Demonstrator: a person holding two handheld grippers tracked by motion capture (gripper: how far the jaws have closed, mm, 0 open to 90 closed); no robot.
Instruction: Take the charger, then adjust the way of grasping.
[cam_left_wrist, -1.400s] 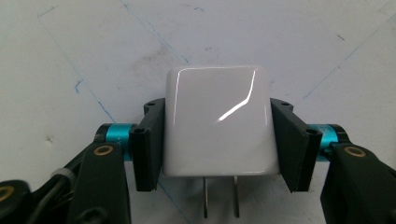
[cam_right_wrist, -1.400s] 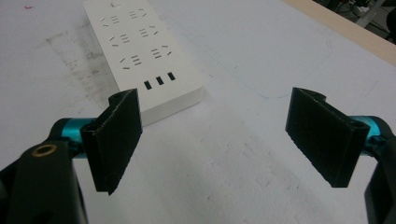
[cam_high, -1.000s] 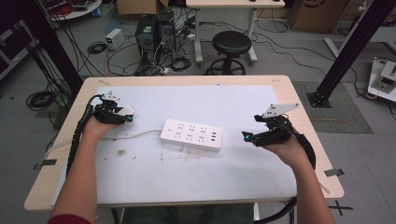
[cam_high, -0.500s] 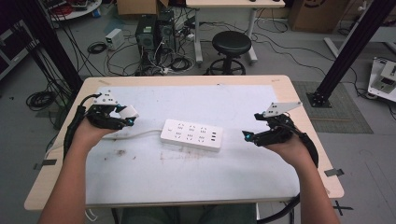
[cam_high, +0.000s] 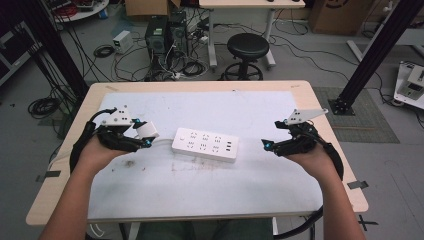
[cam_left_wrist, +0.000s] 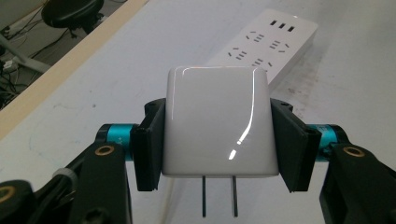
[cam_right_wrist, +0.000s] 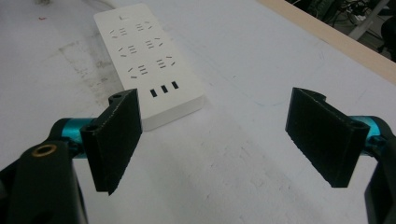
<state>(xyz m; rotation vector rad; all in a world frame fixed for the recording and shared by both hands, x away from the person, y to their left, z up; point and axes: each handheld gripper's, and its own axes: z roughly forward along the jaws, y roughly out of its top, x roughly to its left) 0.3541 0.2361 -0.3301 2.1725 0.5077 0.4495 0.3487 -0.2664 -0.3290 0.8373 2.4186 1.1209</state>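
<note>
Left gripper view gives the plainest look at the white plug-in charger (cam_left_wrist: 217, 122): a glossy, rounded block with two flat metal prongs pointing down, clamped across its two side faces by the left gripper (cam_left_wrist: 217, 140), whose fingers (cam_left_wrist: 148, 145) press flat against it. From the high view that left gripper (cam_high: 142, 141) holds the charger (cam_high: 146, 130) above the table (cam_high: 210, 200), just to the left of the white power strip (cam_high: 205, 145), which lies flat near the middle with its sockets facing up. I would judge the charger light and rigid, but its shiny shell looks slippery, so the broad side faces are the sensible place to grip, leaving the prongs clear for a socket; a hold on the rounded corners would likely let it twist. The strip looks light too and could slide when pushed on. The right gripper (cam_high: 268, 146) hovers beside the strip's far end, its fingers (cam_right_wrist: 116, 140) spread wide with nothing between them.
</note>
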